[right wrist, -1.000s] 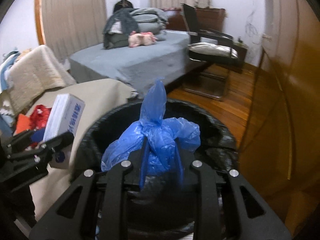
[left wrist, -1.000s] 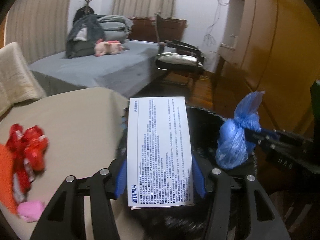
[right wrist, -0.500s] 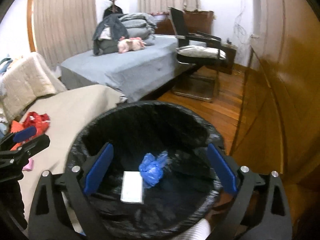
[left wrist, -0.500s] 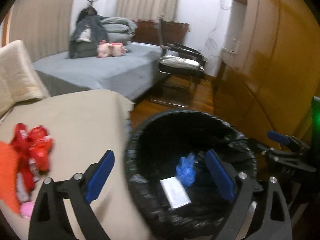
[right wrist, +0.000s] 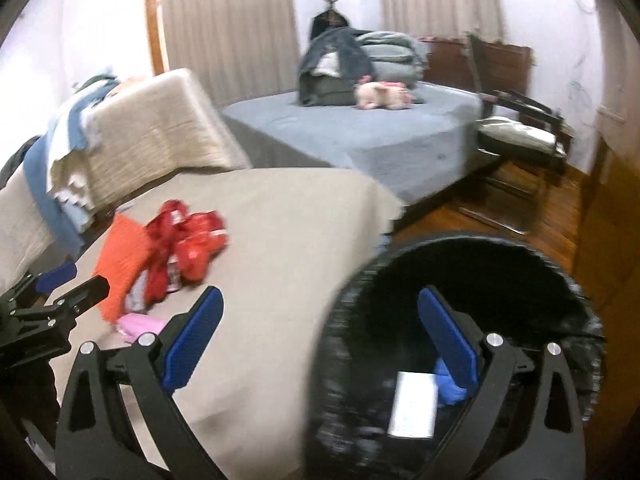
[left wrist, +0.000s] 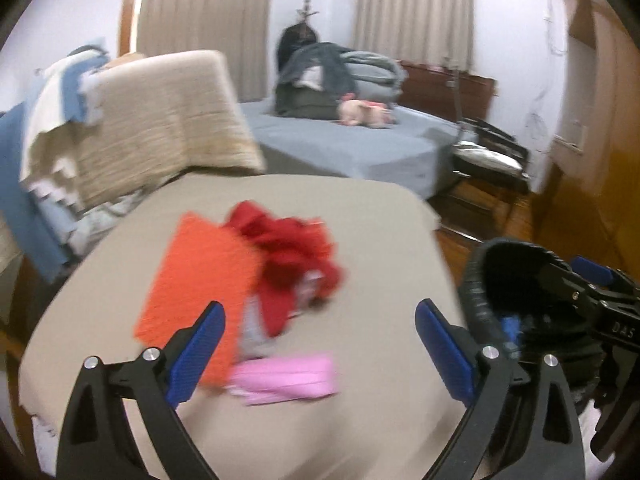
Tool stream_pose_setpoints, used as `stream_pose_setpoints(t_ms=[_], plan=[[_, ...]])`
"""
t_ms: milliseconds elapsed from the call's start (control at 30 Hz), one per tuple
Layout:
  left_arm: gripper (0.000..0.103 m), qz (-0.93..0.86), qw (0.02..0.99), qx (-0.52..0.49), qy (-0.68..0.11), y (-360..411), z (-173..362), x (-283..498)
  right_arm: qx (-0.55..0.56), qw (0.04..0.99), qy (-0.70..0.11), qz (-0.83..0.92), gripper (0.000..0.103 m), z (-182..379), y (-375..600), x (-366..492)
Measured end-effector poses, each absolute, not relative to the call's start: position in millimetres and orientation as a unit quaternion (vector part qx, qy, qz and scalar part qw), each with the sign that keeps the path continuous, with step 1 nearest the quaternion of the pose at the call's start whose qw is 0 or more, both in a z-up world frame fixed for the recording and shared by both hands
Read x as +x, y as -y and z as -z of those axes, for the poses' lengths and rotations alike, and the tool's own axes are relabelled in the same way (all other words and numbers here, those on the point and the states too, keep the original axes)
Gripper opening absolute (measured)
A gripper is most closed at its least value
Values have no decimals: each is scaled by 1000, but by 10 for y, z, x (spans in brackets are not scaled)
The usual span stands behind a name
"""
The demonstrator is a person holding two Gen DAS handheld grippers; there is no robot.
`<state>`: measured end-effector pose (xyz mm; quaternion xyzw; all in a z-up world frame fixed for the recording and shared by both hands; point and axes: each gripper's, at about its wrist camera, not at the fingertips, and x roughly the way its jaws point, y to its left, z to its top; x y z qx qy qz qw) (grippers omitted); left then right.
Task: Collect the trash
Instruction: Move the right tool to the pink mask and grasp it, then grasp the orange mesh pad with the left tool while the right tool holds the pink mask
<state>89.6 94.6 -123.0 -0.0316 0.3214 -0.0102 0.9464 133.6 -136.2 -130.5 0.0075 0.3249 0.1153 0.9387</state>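
Reaching across the beige tabletop (left wrist: 380, 248) for what is left, I should work from the big pile down: the orange cloth-like sheet (left wrist: 200, 276) and the crumpled red wrappers (left wrist: 296, 256) lie touching near the middle, with the small pink packet (left wrist: 288, 378) just in front of them, closest to my left fingers (left wrist: 320, 350). Both pairs are spread wide and empty, my right fingers (right wrist: 320, 344) straddling the rim of the black-lined bin (right wrist: 560, 280), where a white box (right wrist: 414, 410) and blue bag (right wrist: 448, 384) lie. I judge the pink packet needs a low, flat approach, closing on its long edges so it doesn't slide.

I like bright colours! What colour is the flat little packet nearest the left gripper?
Pink packet, clearest in the left wrist view.
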Motion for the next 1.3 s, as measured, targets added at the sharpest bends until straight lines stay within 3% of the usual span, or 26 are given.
stream_pose_setpoints(t_ms=[367,867,1067,1133,1200,1300], plan=[[93,-58,939,-51,-335,-1707,1512,771,-22,924,-331,-189,95,1607,382,1400],[93,-86,930,-76,-351,-2118,1726,762,-61,891,-386,-232,91,2088,-282,1512],[93,-87,925,-83,-359,-2155,1800,798,-78,874,-410,-248,77,2232,-397,1530],[93,-86,925,-84,-361,-2152,1812,807,-77,868,-415,-262,66,2249,-415,1520],[93,-85,924,-84,-362,-2138,1818,811,-74,855,-423,-290,44,2271,-449,1511],[93,-82,924,-83,-364,-2111,1822,825,-74,853,-419,-303,35,2247,-463,1484]])
